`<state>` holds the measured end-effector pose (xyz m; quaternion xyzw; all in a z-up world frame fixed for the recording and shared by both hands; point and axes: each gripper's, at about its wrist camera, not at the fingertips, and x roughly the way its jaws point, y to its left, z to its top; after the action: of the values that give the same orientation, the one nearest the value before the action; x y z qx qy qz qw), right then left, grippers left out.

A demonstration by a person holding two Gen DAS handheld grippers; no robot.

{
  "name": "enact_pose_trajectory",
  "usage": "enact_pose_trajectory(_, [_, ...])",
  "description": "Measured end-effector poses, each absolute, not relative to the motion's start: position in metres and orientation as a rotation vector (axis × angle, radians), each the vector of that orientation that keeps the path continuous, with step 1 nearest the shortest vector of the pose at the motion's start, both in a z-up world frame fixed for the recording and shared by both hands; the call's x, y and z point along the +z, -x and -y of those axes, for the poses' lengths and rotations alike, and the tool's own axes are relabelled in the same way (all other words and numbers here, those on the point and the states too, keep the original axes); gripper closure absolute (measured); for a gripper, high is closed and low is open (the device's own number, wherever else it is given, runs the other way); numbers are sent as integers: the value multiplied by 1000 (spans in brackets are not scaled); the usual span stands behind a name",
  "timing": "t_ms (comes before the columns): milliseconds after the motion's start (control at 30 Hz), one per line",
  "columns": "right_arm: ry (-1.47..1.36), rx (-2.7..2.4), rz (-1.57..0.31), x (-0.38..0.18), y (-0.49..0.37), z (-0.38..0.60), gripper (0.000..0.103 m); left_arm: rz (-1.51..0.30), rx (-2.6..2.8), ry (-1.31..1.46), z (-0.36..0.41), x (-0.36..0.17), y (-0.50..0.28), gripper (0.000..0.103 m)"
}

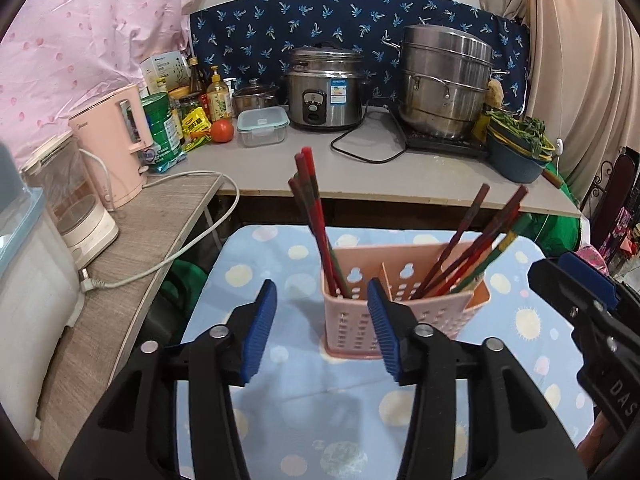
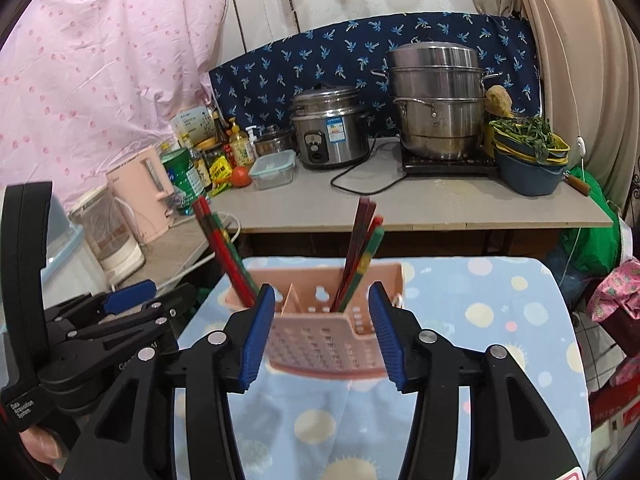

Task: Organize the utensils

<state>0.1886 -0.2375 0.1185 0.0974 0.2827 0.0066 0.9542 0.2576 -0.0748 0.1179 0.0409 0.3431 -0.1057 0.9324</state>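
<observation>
On the low surface (image 1: 280, 420) draped with a blue dotted cloth, a pink perforated utensil holder (image 1: 404, 320) is seen standing upright, divided into compartments. One bundle of red and green chopsticks (image 1: 316, 220) is leaned in its left compartment, and a second bundle (image 1: 476, 248) is fanned out of its right one. The left claw (image 1: 322, 328) is held with its blue pads apart and nothing between them, just short of the holder's near left corner. The right claw (image 2: 322, 328) is likewise spread, empty, with the holder's front wall framed beyond its pads without being touched. Behind, on a grey counter (image 1: 400, 172), a rice cooker (image 1: 326, 88), a stacked steel steamer (image 1: 444, 80), a clear lidded container (image 1: 262, 126) and a tomato (image 1: 221, 131) are seen. A pink kettle (image 1: 114, 144) is placed on the wooden shelf at left.
</observation>
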Motion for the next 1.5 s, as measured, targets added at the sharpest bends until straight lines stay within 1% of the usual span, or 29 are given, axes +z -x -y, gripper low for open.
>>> enact_pose_trajectory(133, [-151,2,-607,106,-170,226,52,-714,-203,-95,70,109,-242,54])
enact_pose_trajectory(200, [-138,-5,-620,99,-162,221,49,-723,-197,-92,67,104,-234,52])
enact_pose_trajectory(267, [-133,-8,-636,93,-154,217,48,-727,-185,-87,63,99,-225,44])
enact_pose_trajectory(333, [-132,-10,-656,87,-147,215,47,-731,-176,-87,60,94,-217,43])
enact_pose_trajectory(700, [-185,-28,-740,55,-122,214,47,-793,-155,-89,48,63,-185,41])
enact_pose_trajectory(833, [-182,-37,-757,48,-116,214,47,-799,-143,-85,44,57,-179,35])
enact_pose_trajectory(933, [-179,-44,-770,42,-110,214,47,-801,-136,-90,41,53,-174,34])
enact_pose_trajectory(1067, [-164,-58,-785,36,-103,212,47,-800,-122,-97,39,49,-168,29])
enact_pose_trajectory(1200, [-163,-67,-788,31,-97,213,42,-792,-112,-121,39,45,-161,27])
enact_pose_trajectory(1267, [-162,-76,-788,30,-95,213,40,-791,-109,-124,39,44,-158,22])
enact_pose_trajectory(1333, [-162,-81,-787,30,-93,214,38,-789,-105,-127,40,44,-156,19])
enact_pose_trajectory(1500, [-175,-96,-792,28,-91,220,29,-787,-102,-144,42,40,-151,17])
